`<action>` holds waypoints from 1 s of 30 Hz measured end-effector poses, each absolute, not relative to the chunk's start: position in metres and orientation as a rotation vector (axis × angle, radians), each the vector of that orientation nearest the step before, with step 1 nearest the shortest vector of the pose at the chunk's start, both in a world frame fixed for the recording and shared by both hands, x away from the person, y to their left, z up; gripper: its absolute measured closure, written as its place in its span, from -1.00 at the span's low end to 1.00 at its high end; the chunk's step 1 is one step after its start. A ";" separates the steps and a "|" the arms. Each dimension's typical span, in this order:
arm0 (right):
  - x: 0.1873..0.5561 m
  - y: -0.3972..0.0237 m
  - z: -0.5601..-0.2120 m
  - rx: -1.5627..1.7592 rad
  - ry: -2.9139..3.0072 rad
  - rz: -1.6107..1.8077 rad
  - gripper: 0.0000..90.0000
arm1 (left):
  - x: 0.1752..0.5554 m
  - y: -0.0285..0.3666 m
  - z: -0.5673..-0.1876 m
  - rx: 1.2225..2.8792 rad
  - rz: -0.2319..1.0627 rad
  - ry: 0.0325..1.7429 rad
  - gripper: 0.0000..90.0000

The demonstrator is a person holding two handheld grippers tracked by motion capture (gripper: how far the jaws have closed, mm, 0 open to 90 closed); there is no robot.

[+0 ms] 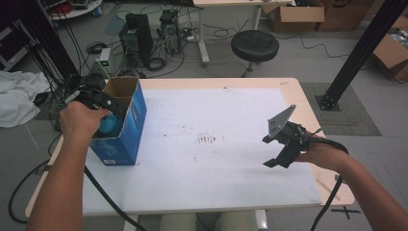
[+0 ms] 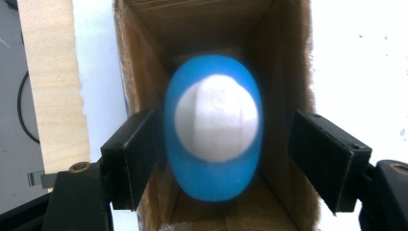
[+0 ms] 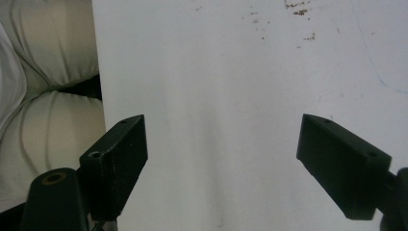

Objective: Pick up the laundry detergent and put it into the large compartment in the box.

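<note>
The blue box (image 1: pixel 119 126) stands open-topped at the left edge of the desk (image 1: pixel 216 163). The left gripper (image 1: pixel 103 103) is positioned above the box opening, pointing down into it. Its fingers (image 2: pixel 132 161) are parted and grip nothing. The blue-and-white bottle (image 2: pixel 214 127) sits inside the box, between the fingers but clear of both. The right gripper (image 1: pixel 278 153) hovers over bare desk, well apart from the box, with its fingers (image 3: pixel 115 159) spread wide and empty.

The blue bottle (image 2: pixel 213 127) in the box (image 2: pixel 284 57) looks blurred.
</note>
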State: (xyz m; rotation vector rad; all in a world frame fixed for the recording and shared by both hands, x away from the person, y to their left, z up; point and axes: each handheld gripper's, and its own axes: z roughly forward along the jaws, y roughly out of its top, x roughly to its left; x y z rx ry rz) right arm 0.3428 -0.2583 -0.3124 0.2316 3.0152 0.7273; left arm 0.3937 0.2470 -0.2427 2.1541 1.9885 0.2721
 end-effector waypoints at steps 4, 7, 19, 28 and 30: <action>0.343 -0.257 -0.312 0.222 3.012 0.732 -0.60 | 0.392 0.244 -0.238 2.171 0.267 1.987 -0.42; 0.342 -0.256 -0.311 0.224 3.013 0.730 -0.60 | 0.391 0.241 -0.235 2.189 0.265 1.978 -0.43; 0.341 -0.255 -0.310 0.218 3.012 0.734 -0.60 | 0.386 0.230 -0.213 2.220 0.286 1.939 -0.49; 0.340 -0.253 -0.310 0.208 3.012 0.733 -0.60 | 0.383 0.206 -0.205 2.277 0.296 1.847 -0.54; 0.340 -0.253 -0.310 0.209 3.011 0.730 -0.61 | 0.383 0.200 -0.204 2.289 0.295 1.828 -0.54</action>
